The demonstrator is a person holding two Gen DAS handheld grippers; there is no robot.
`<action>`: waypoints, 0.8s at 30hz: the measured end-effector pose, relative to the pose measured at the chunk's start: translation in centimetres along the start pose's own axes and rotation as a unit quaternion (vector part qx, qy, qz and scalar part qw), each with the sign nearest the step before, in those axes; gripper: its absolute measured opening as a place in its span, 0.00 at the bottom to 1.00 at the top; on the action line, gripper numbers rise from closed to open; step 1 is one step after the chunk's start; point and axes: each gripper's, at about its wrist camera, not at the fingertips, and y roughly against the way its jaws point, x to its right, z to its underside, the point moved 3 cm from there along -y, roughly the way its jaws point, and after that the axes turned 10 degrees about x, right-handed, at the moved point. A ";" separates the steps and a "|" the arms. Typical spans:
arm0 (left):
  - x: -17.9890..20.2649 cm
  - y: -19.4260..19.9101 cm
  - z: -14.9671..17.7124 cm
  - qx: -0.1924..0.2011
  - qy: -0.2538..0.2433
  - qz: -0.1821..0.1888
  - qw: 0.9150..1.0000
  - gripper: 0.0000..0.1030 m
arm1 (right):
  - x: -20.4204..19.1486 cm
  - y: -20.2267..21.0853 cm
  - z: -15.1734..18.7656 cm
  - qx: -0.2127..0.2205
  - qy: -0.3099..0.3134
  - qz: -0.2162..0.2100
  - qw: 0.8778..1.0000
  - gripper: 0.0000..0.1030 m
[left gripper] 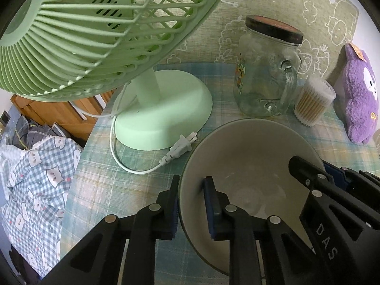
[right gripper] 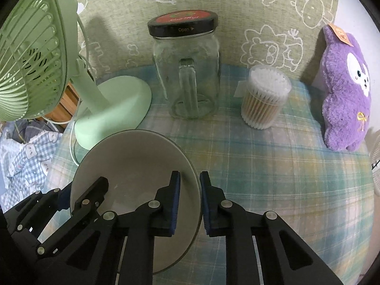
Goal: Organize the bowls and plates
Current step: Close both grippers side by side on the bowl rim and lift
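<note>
One pale bowl [left gripper: 249,156] with a dark rim stands on the plaid tablecloth, and both grippers hold it from opposite sides. In the left wrist view my left gripper [left gripper: 192,197] is shut on the bowl's left rim, one blue pad inside and one outside. My right gripper [left gripper: 318,169] grips the opposite rim at the frame's right. The right wrist view shows the same bowl [right gripper: 133,156], with my right gripper [right gripper: 190,185] shut on its right rim and my left gripper [right gripper: 77,190] clamped on the left rim. The bowl is empty inside.
A green desk fan [left gripper: 163,109] stands just left of the bowl, its white plug and cable [left gripper: 178,147] lying against it. Behind are a glass jar mug [right gripper: 187,76], a tub of cotton swabs [right gripper: 263,97] and a purple plush toy [right gripper: 344,90]. The table edge [left gripper: 78,166] drops to bedding at the left.
</note>
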 end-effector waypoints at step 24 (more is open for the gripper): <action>0.9 9.2 0.3 0.030 -0.026 0.033 0.999 0.16 | 0.6 10.3 1.3 0.026 -0.035 0.044 0.998 0.18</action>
